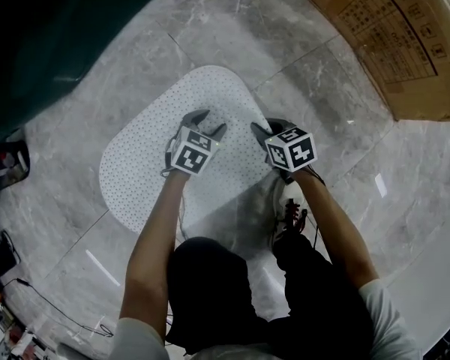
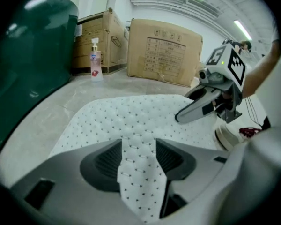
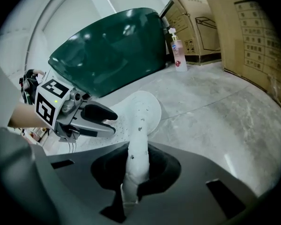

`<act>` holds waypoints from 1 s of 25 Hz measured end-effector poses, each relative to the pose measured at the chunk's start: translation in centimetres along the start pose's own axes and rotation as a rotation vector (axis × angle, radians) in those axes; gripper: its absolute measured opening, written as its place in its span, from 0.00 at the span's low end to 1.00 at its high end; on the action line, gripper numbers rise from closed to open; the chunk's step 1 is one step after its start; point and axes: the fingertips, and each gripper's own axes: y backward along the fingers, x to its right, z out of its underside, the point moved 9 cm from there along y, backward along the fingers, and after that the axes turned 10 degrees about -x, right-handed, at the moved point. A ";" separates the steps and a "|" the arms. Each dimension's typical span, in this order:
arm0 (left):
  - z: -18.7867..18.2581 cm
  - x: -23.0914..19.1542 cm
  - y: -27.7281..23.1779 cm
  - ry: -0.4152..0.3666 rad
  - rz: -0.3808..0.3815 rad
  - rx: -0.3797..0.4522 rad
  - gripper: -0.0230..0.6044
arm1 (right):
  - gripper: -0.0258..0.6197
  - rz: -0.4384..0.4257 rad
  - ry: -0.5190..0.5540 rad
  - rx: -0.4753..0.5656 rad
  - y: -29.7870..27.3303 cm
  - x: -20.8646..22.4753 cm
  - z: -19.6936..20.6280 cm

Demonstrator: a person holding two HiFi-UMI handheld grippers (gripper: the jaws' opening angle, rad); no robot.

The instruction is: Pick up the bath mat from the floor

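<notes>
While the left gripper (image 1: 212,121) and right gripper (image 1: 264,126) are clamping the bath mat (image 1: 157,152) by its near edge, most of it is lying on the floor (image 1: 315,96). The lift itself is waiting.

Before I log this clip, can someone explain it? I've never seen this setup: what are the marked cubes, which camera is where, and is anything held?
There is no robot here. A person holds a pair of tongs in each hand, and the cubes with square markers are part of them. The head view looks steeply down from a camera on the person's head. The other two pictures come from a camera riding on each tool, looking along its jaws. On the grey floor lies a white dotted bath mat. The left tongs and the right tongs each pinch a part of the mat between shut jaws. Farther off stand cardboard boxes and a pump bottle.
</notes>
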 end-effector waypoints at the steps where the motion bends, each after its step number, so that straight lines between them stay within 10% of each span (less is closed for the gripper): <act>1: -0.1 -0.1 0.7 0.027 -0.003 0.020 0.40 | 0.11 -0.008 -0.019 0.008 0.5 -0.1 -0.3; 19: -7.6 -3.5 17.2 0.090 -0.161 0.297 0.31 | 0.11 0.190 0.170 0.240 19.3 -3.2 -12.5; 25: -11.5 -3.9 25.2 0.296 -0.245 0.332 0.24 | 0.10 0.107 0.151 0.187 25.6 -6.0 -17.1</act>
